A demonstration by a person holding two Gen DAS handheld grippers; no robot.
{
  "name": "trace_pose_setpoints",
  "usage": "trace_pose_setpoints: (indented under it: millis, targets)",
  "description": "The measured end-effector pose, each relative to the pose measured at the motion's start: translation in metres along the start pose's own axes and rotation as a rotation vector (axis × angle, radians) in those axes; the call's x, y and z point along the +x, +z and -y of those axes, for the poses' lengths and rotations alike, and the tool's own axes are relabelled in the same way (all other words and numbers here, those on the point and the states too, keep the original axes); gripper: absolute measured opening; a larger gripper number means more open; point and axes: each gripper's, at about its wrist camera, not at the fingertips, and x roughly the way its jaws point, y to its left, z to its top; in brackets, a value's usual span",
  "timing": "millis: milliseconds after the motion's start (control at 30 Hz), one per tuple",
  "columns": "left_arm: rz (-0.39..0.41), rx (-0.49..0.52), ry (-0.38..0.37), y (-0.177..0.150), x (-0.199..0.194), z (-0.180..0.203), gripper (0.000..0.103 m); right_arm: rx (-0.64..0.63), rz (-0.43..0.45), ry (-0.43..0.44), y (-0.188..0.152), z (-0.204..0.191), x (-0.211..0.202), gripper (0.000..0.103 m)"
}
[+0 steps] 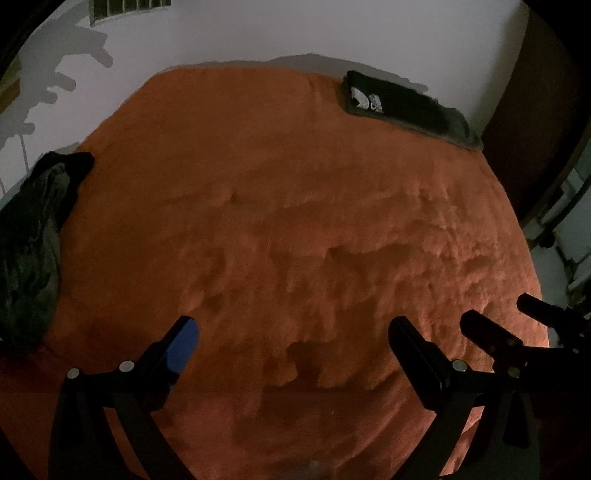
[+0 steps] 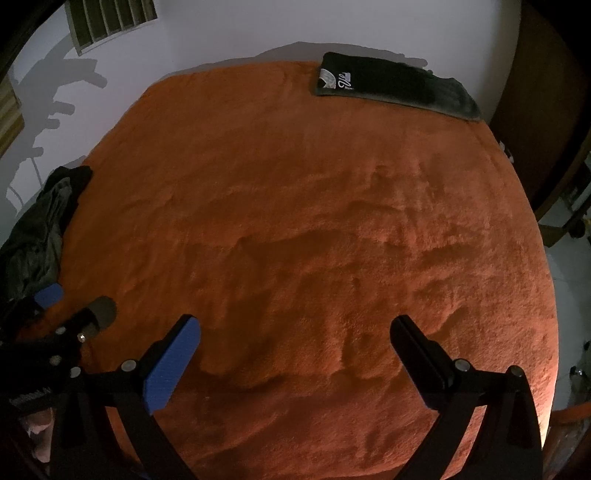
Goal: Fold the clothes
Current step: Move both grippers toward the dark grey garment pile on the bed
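Risk comes first for us: on the big orange blanket point(image 2: 314, 229), whose deep, rumpled pile covers nearly the whole scene, a gripper finger could snag the fluff along with a garment, so that a fold drags the blanket up or comes out crooked. Dim light adds to this, since dark cloth edges are hard for us to pick out.

Next in size, a crumpled pile of dark clothes point(image 1: 33, 236) lies at the left edge of the blanket, loose and creased, partly hanging over the side. It looks limp and likely to slump when lifted; a pinch might catch more than one layer.

At the far right corner, against the white wall point(image 2: 240, 33), a dark folded garment point(image 2: 391, 86) lies flat as a neat long rectangle with a white print at its left end.

Smallest, our left gripper point(image 1: 293, 332) and right gripper point(image 2: 295, 330) hover side by side above the near middle of the blanket, both spread wide and holding nothing, well apart from either garment.
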Motion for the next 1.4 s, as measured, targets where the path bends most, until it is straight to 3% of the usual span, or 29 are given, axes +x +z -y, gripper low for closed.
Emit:
trace_pose_setpoints:
  millis: [233,333,500,600,833,1033,1167,1400]
  targets:
    - [0.021,0.073,0.001,0.000,-0.001,0.004,0.102,-0.005,0.007,-0.003,-0.001,-0.001,0.001,0.103]
    - [-0.039,0.012,-0.056,-0.001,0.009,-0.006,0.102,-0.001,0.004,-0.006,-0.003,-0.001,0.003,0.103]
    - [-0.074,-0.134,-0.154,-0.008,0.015,-0.028,0.102,-0.019,0.001,-0.015,-0.001,-0.007,0.005,0.103]
    - [-0.100,-0.159,-0.205,-0.012,0.017,-0.031,0.102,-0.030,-0.002,-0.021,0.000,-0.009,0.006,0.103]
    - [-0.079,-0.162,-0.282,-0.012,0.009,-0.042,0.102,-0.055,-0.008,-0.036,0.003,-0.012,0.010,0.103]
    - [-0.030,-0.254,-0.191,-0.022,-0.002,-0.084,0.102,-0.157,0.012,-0.010,0.010,-0.044,0.006,0.103]
    - [-0.016,-0.331,-0.111,-0.030,-0.008,-0.118,0.102,-0.253,0.042,0.032,0.012,-0.075,0.001,0.103]
    - [0.005,-0.455,0.032,-0.046,-0.019,-0.179,0.102,-0.368,0.020,0.135,0.029,-0.123,0.008,0.103]
